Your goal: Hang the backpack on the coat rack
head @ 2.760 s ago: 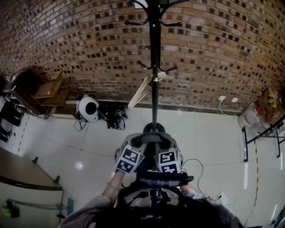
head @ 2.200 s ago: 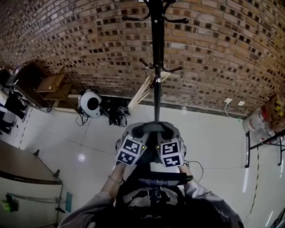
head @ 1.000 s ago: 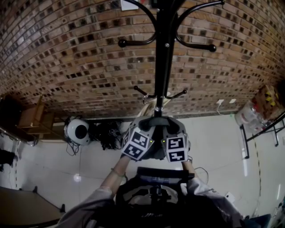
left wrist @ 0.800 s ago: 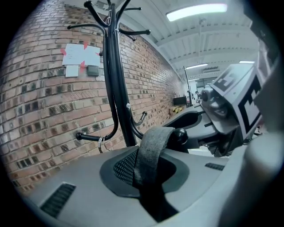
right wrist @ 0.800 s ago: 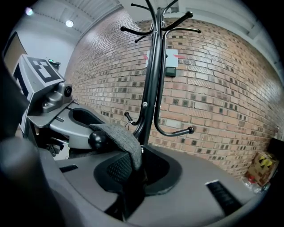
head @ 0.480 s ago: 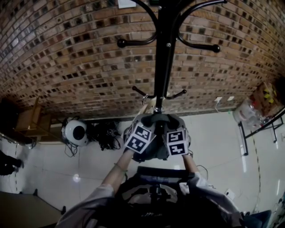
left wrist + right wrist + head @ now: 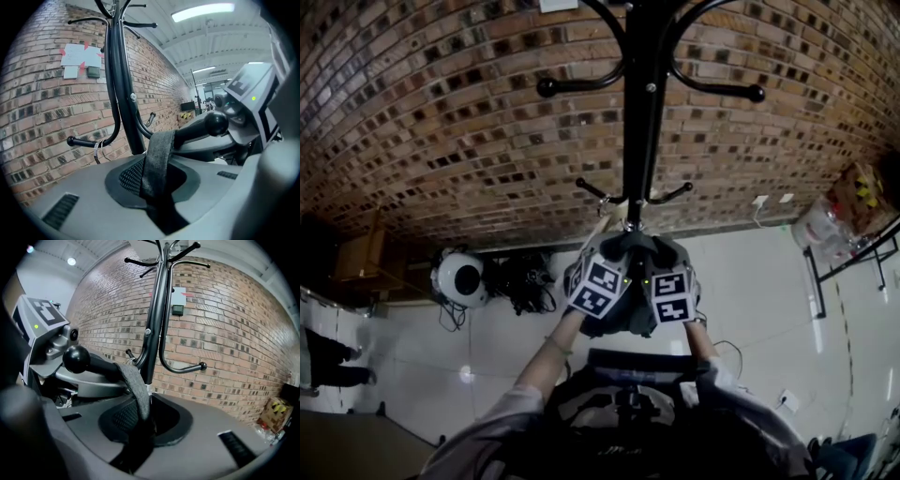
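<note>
A black coat rack (image 7: 642,112) stands before the brick wall. The grey backpack (image 7: 628,251) is up against its pole, between my two grippers. In the left gripper view the backpack's dark top loop (image 7: 157,157) lies over a ball-tipped hook (image 7: 215,123); the right gripper view shows the same loop (image 7: 135,384) on that hook (image 7: 76,358). My left gripper (image 7: 600,281) grips the backpack's left side and my right gripper (image 7: 669,292) its right side. Both sets of jaws are opening with the backpack between them; the fabric hides the pads.
On the floor by the wall lie a white round device (image 7: 459,277) and a tangle of black cables (image 7: 523,281). Wooden furniture (image 7: 358,258) is at the left, a metal frame (image 7: 848,262) and a cardboard box (image 7: 862,187) at the right. A person's legs (image 7: 328,361) show far left.
The backpack and both grippers came closer to the rack's pole and rose toward its lower hooks. In the last half second they hardly moved. A person's legs appeared at far left.
</note>
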Available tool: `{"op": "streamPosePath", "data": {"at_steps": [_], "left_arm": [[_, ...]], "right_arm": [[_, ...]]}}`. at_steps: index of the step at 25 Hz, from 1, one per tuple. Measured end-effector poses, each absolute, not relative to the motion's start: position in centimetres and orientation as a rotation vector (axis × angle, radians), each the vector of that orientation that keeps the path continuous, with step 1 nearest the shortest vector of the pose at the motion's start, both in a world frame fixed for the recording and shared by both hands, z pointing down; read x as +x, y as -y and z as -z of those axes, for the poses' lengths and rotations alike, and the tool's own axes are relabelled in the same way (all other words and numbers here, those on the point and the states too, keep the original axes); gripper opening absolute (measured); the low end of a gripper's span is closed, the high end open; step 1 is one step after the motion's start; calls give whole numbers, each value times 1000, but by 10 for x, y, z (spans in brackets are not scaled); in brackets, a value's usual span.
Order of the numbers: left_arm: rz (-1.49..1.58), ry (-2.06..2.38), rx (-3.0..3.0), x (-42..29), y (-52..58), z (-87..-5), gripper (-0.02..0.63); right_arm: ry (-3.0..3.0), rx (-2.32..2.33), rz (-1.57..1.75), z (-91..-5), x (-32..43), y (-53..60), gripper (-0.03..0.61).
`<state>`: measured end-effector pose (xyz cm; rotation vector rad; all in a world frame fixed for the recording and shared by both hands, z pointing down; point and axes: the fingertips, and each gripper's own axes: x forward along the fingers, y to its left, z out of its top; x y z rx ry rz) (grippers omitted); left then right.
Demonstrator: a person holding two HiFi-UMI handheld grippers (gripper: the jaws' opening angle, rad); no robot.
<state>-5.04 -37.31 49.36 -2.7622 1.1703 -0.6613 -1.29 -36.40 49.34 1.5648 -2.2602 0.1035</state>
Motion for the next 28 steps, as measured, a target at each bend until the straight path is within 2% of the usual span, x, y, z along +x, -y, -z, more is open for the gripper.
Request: {"op": "streamPosePath", "data": {"at_steps": [6, 9, 13, 20, 21, 22, 24, 28], "left_arm": [[635, -1243, -2818, -54, 370, -493, 94], [586, -1284, -2873, -59, 364, -488, 108], [547, -1338, -2853, -66, 352, -483, 138], [427, -1534, -2855, -88, 325, -478, 137], [402, -1567, -2861, -89, 324, -478, 128], [379, -1601, -2859, -91, 321, -476, 92], [336, -1664, -2847, -93, 313, -474, 27], [303, -1711, -2862, -83, 295, -475, 9]], "right_arm": [[2234, 1574, -164, -493, -13, 358, 84], [2262, 1584, -284, -492, -6, 351, 156], [2294, 1606, -334, -486, 1, 337, 160], [2393, 1543, -390, -483, 4, 314, 160], [2412, 1529, -419, -483, 5, 312, 159], [2430, 1514, -445, -484, 5, 310, 158], [2458, 1479, -486, -487, 6, 304, 132], [2486, 1442, -531, -492, 12, 290, 33]]}}
